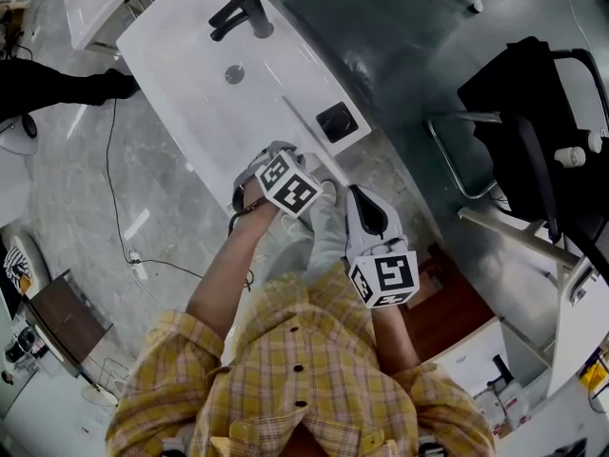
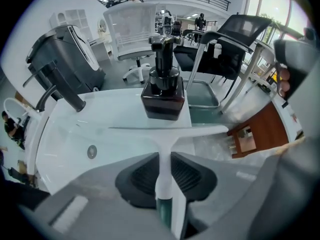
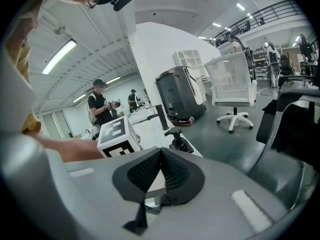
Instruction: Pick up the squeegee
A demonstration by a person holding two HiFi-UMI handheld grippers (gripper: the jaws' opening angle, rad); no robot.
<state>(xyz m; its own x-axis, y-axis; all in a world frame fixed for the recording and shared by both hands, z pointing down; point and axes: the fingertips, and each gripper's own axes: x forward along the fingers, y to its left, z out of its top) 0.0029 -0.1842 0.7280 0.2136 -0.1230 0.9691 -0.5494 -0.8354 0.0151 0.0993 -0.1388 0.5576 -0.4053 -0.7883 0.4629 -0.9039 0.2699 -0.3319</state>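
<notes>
The squeegee (image 2: 172, 131) is white, with a long thin blade lying across the white sink top (image 2: 115, 114), just in front of a dark soap dispenser (image 2: 162, 91). Its handle runs back between my left gripper's (image 2: 165, 159) two black pads, which close on it from both sides. In the head view the left gripper (image 1: 303, 165) points steeply down at the sink's near right corner, the blade (image 1: 304, 125) showing beyond it. My right gripper (image 1: 354, 193) hangs just right of it, off the sink edge. Its pads (image 3: 172, 176) meet, with nothing between them.
A black faucet (image 1: 238, 12) and a round drain (image 1: 234, 74) sit farther along the basin. The soap dispenser (image 1: 338, 122) stands at the sink's right corner. A black office chair (image 1: 533, 150) and a metal frame stand to the right. People stand far off in the right gripper view.
</notes>
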